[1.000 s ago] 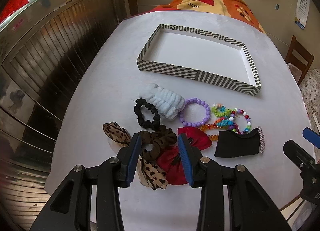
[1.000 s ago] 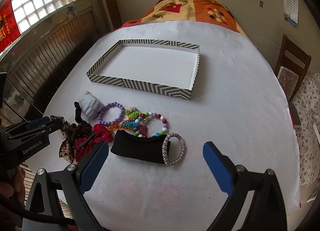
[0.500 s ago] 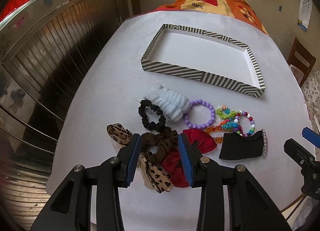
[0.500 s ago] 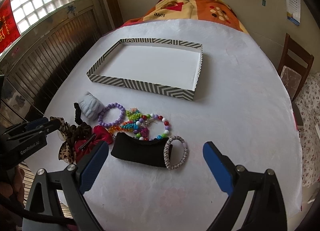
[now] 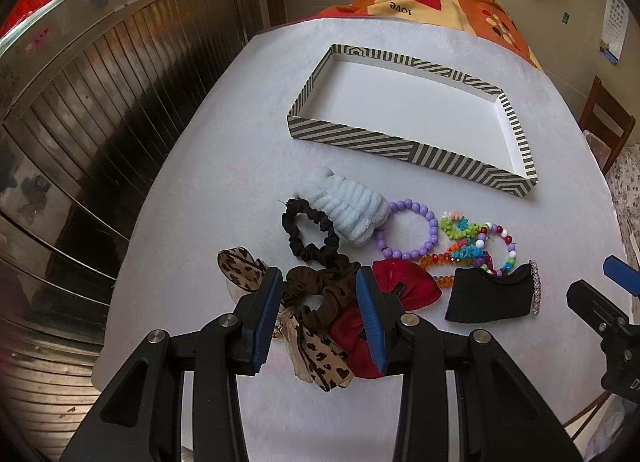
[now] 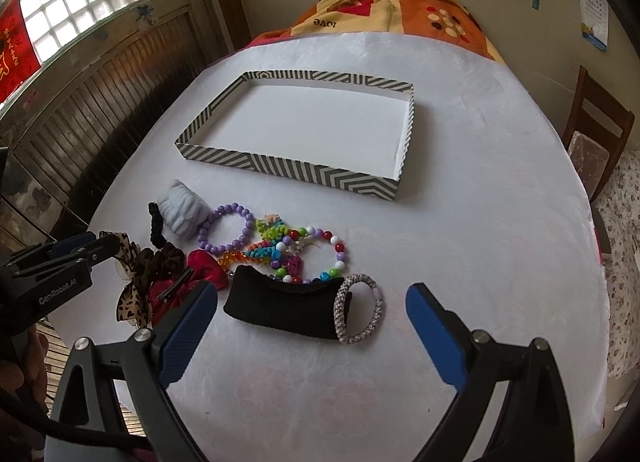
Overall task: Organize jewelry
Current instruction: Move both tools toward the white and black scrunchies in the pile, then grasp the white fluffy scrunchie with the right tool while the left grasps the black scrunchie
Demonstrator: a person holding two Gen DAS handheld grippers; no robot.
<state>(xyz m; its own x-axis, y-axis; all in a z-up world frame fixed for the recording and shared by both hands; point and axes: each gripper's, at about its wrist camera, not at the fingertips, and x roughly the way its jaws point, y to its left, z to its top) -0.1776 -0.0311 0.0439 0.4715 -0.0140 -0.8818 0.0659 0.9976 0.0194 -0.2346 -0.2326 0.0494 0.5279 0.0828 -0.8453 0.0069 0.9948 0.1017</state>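
Observation:
An empty striped tray [image 5: 352, 141] [image 6: 288, 169] stands at the far middle of the white table. In front of it lies a heap: a pale blue scrunchie [image 5: 346, 211], a black scrunchie [image 5: 308, 238], a purple bead bracelet [image 5: 408, 229] [image 6: 226, 227], colourful bead bracelets [image 5: 476, 246] [image 6: 304, 250], a black band [image 5: 488, 294] [image 6: 284, 308], a sparkly ring bracelet [image 6: 360, 308], a red bow [image 5: 400, 286], a brown scrunchie [image 5: 320, 290] and a leopard bow [image 5: 240, 266]. My left gripper [image 5: 318, 318] is half open with its fingers either side of the brown scrunchie, not clamping it. My right gripper [image 6: 312, 326] is wide open just short of the black band.
A patterned orange blanket [image 6: 384, 1] lies beyond the table's far end. A wooden chair [image 6: 596, 129] stands at the right. A dark slatted wall and window [image 5: 100, 81] run along the left. The table's near edge [image 5: 132, 378] is close to the left gripper.
Both grippers have drawn back a little from the heap, which now sits slightly farther up in each view. Jaw openings are unchanged and nothing on the table has moved.

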